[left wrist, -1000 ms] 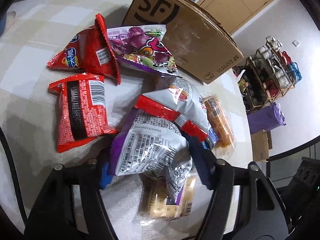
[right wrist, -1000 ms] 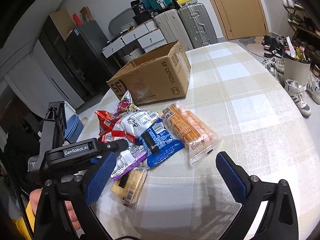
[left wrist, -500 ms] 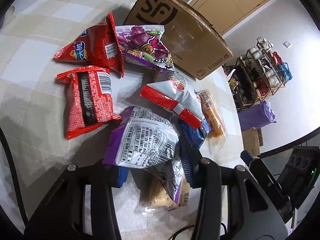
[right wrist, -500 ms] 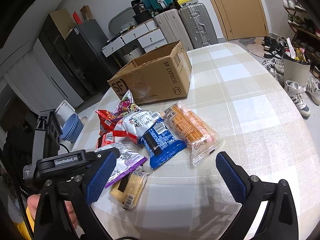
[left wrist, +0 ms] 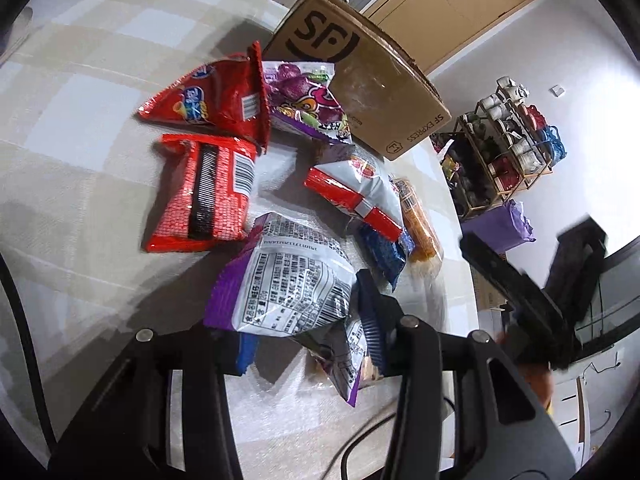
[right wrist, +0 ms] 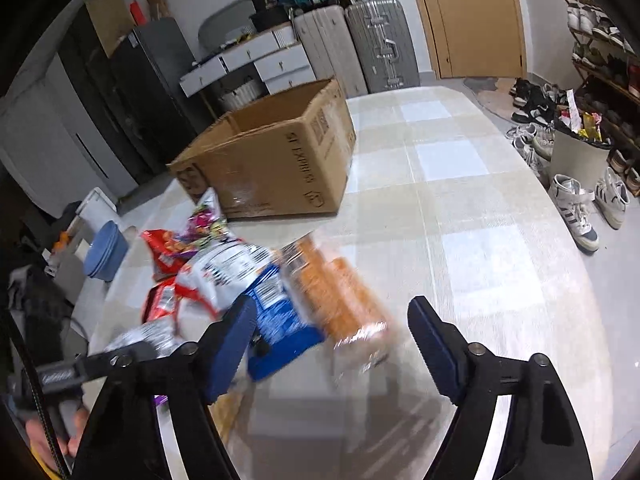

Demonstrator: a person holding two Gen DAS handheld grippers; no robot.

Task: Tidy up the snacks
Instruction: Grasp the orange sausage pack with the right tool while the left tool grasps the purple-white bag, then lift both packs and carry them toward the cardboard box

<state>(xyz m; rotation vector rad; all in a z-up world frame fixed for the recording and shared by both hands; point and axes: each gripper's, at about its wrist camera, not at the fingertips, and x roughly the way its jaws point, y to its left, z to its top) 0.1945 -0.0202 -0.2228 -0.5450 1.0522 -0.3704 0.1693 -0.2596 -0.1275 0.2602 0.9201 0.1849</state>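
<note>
Snacks lay heaped on the bench in the left wrist view, just in front of the cardboard box. The left gripper was clamped on the purple-and-white bag, its blue pads pressing the bag's lower edge from either side. Beyond it sat the red bag, the red triangular bag, the grape-print bag and the white bag with red ends. The hold was near one edge only (a slippery foil one), so the bag could well slide out or swing on the way to the box.

The right wrist view showed what the other could not: the box's open top, apparently empty, and the right gripper with its jaws well apart above the orange pack, beside the blue packet. Heavy blur there suggested fast motion; closing in haste might catch the blue packet too, or shove the pack toward the bench edge. Only the left view showed the grip on the purple-and-white bag clearly.
</note>
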